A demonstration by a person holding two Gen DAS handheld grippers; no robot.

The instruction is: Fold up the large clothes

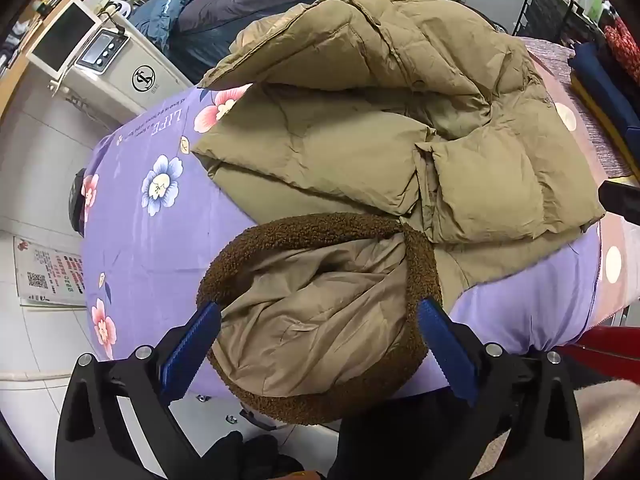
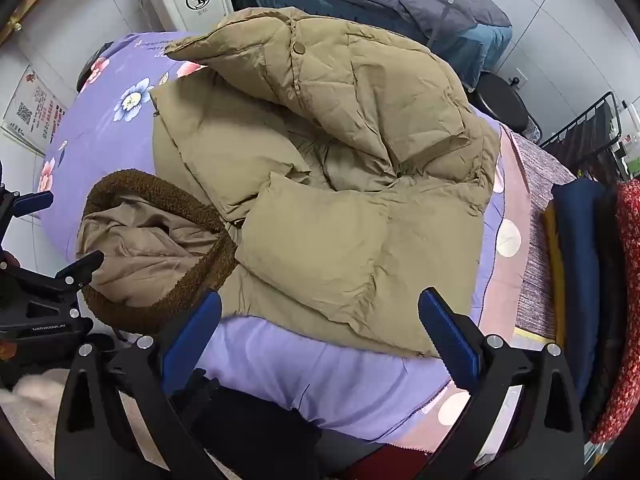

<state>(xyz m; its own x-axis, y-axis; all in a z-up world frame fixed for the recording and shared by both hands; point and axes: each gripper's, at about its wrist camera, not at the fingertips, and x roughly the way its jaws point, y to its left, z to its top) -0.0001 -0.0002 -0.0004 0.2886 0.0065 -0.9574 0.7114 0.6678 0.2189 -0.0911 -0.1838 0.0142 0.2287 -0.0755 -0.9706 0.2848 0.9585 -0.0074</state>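
Left wrist: tool (image 1: 318, 344) wide open, empty.

Left gripper (image 1: 318, 346): black frame, blue-padded fingers (image 1: 188, 350) spread wide apart, holding nothing, pointing forward and tilted downward. Right gripper (image 2: 320, 344): same build, fingers (image 2: 450, 338) equally wide apart, holding nothing, positioned just beside the left gripper, on its right.

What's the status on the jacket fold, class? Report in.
Left gripper open, straddling the brown fleece-trimmed hood. Right gripper open over the olive puffer jacket, partly folded on the purple floral sheet. Nothing blocking.
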